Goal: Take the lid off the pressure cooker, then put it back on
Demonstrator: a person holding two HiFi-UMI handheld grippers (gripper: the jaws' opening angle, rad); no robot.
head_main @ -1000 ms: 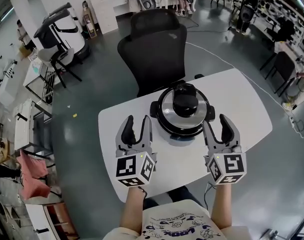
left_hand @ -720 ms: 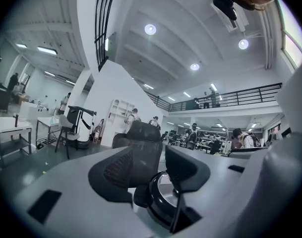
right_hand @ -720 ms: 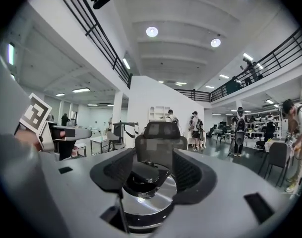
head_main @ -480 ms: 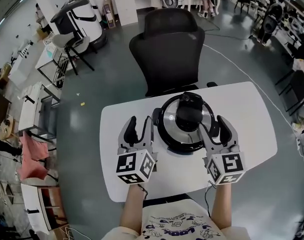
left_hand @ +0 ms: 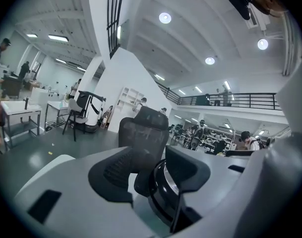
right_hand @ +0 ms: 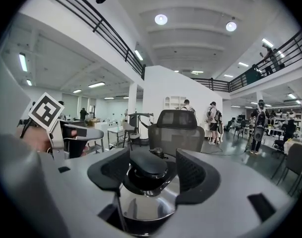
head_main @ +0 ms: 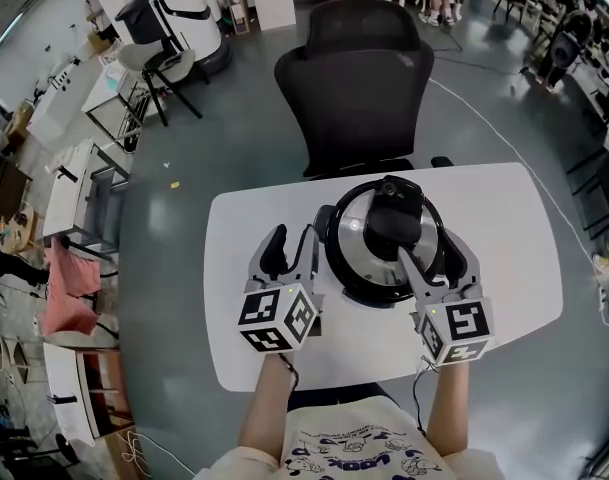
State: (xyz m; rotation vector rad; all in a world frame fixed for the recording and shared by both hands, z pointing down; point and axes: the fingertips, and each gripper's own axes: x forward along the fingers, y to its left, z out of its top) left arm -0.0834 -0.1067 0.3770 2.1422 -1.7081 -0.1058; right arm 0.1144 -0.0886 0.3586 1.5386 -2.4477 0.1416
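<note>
The pressure cooker (head_main: 356, 268) stands mid-table, its steel lid (head_main: 359, 230) on and topped by a black handle (head_main: 394, 218). My left gripper (head_main: 292, 253) is open at the cooker's left side. In the left gripper view the cooker's dark rim (left_hand: 160, 195) shows between the pads (left_hand: 116, 175), untouched. My right gripper (head_main: 436, 263) is open at the cooker's near right, one finger over the lid and the other outside the rim. Its jaws have just been opening. In the right gripper view the lid's black handle (right_hand: 148, 165) sits between the pads (right_hand: 195, 175), with gaps on both sides.
The white table (head_main: 254, 228) has its near edge just behind the marker cubes. A black office chair (head_main: 369, 78) stands close behind the far edge. Grey floor surrounds the table, with desks and stools at far left.
Both grippers have moved forward and down toward the cooker, now flanking it. The right jaws stand wider than a second ago. The cooker and lid have not moved.
</note>
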